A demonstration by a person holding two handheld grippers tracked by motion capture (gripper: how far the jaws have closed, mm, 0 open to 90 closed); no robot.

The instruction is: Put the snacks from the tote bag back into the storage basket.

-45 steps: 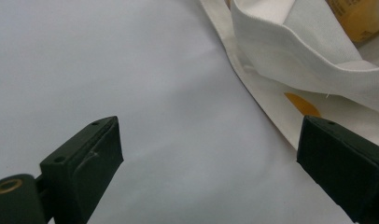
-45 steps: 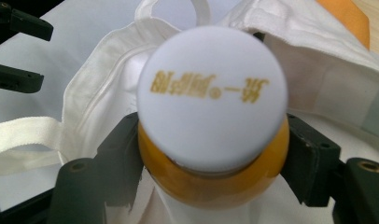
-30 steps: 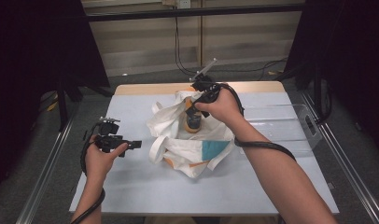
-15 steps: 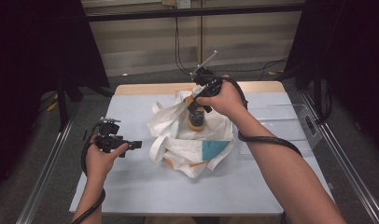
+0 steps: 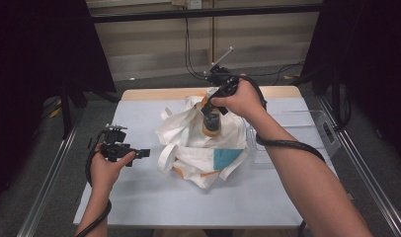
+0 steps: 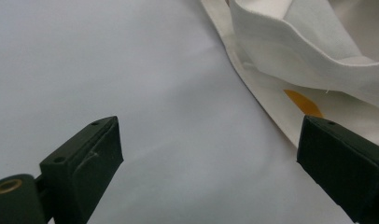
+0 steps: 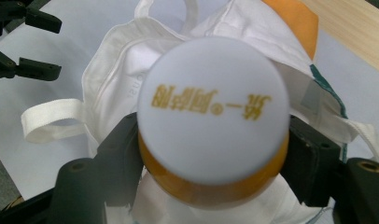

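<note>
A bottle [image 5: 211,123] with an orange body and a white cap [image 7: 213,121] printed in gold hangs over the mouth of a crumpled white tote bag [image 5: 203,148]. My right gripper [image 5: 212,112] is shut on the bottle, one jaw on each side just below the cap [image 7: 213,163]. The bag [image 7: 117,60] lies mid-table, with orange and teal patches and loose handles. My left gripper [image 5: 143,153] rests low over the table left of the bag, open with nothing between its jaws [image 6: 211,154]. The bag's edge [image 6: 318,51] lies just beyond its right jaw.
A pale sheet [image 5: 139,197] covers the table, and a wooden strip [image 5: 154,94] runs along the far edge. A clear plastic tray [image 5: 307,128] stands right of the bag. Cables hang behind the table. Dark metal rails flank both sides.
My right hand has lifted the bottle a little higher above the bag and slightly to the right. The left gripper has stayed where it was.
</note>
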